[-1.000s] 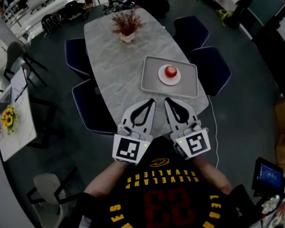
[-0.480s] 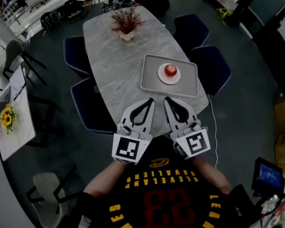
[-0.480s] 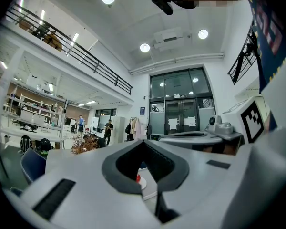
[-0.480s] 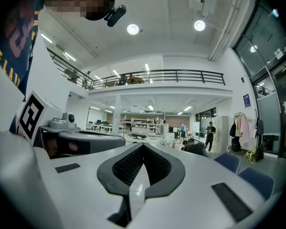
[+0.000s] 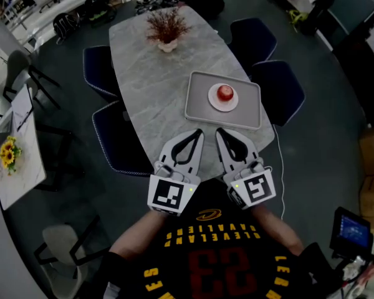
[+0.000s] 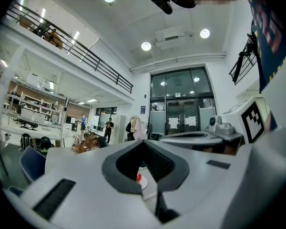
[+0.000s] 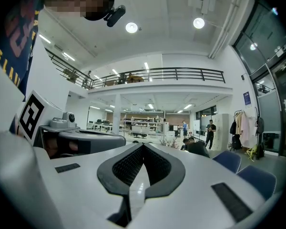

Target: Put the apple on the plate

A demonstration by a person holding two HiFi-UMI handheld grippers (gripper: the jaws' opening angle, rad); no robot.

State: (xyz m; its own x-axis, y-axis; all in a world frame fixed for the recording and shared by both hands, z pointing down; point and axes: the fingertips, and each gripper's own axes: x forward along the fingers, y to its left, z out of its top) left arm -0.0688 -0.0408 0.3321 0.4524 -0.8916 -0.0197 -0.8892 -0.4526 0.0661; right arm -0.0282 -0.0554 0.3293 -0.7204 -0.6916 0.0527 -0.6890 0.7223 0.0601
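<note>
Table (image 5: pixel 156 86): apple (image 5: pixel 224 93) on plate (image 5: pixel 213 102), in tray (image 5: pixel 196 106) | left gripper (image 5: pixel 197 132) jaws together, empty | right gripper (image 5: pixel 219 132) jaws together, empty

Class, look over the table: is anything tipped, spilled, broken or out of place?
Nothing stands out. The apple sits on the plate, the plate lies flat inside the tray, and the potted plant stands upright at the far end of the table. No spill or damage shows.
</note>
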